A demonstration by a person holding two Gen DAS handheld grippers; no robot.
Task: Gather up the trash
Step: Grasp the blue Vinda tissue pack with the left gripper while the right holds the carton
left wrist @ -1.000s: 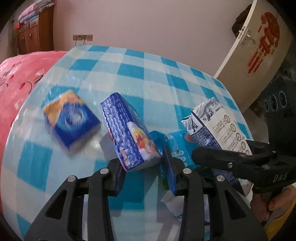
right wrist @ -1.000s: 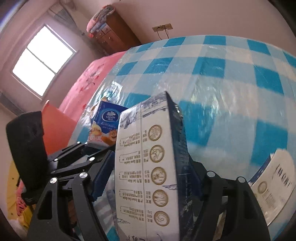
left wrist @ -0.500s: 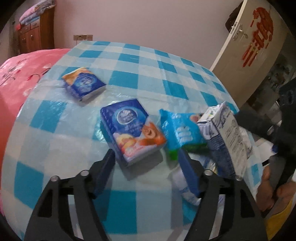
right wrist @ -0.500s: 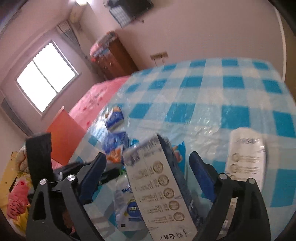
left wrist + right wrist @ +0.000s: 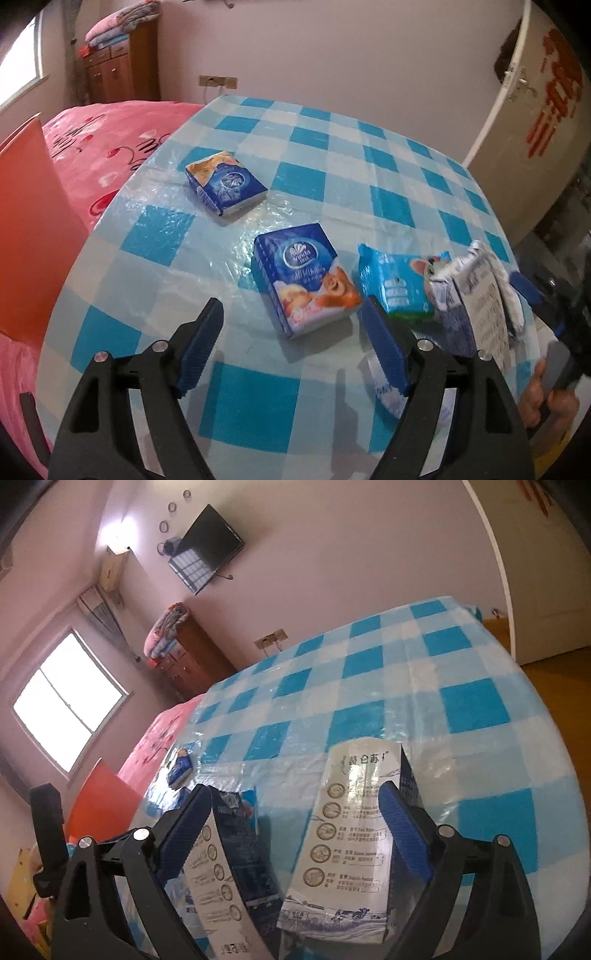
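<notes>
Both grippers spread wide: left gripper (image 5: 291,343) over a tissue pack (image 5: 304,282), right gripper (image 5: 291,830) around two milk cartons (image 5: 354,849) near the table (image 5: 480,701) edge.

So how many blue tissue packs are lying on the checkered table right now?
2. One tissue pack lies toward the far left, near the bed side; the other tissue pack lies just ahead of the open left gripper. More may hide behind the milk cartons.

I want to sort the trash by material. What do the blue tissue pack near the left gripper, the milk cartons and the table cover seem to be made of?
Tissue pack: thin glossy plastic film, judging by its sheen and soft edges.
Milk cartons: printed coated paperboard, creased and flattened.
Table cover: checked cloth apparently under clear plastic sheet; wrinkles and glare show.
</notes>
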